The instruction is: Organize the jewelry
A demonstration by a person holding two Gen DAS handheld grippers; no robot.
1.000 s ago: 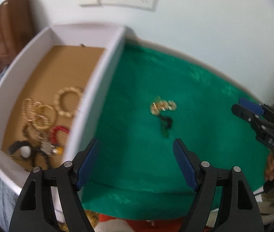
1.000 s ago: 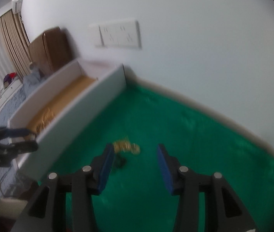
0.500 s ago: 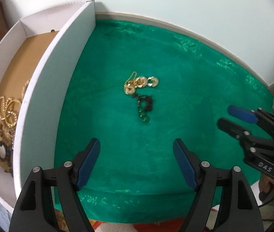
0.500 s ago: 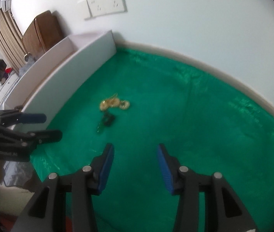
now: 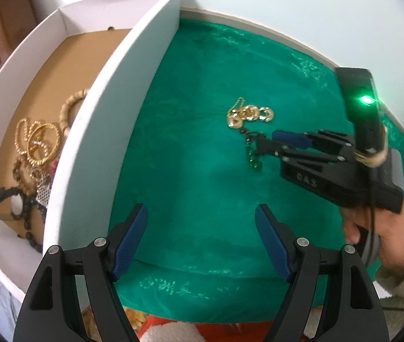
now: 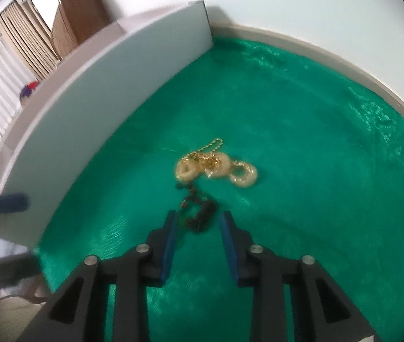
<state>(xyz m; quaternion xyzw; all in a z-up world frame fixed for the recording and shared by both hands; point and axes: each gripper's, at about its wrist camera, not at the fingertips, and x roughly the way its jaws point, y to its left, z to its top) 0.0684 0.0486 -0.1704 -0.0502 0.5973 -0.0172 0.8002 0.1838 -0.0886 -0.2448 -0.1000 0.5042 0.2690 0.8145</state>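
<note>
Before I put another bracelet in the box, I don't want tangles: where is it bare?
The far half of the box, its brown floor by the back wall, is bare. The near end is crowded with gold bangles and dark beads.

I see green cloth open ahead of left gripper. White box wall blocks passage on left side. Right gripper w/ hand fills right side over dark chain; gold rings just beyond.
</note>
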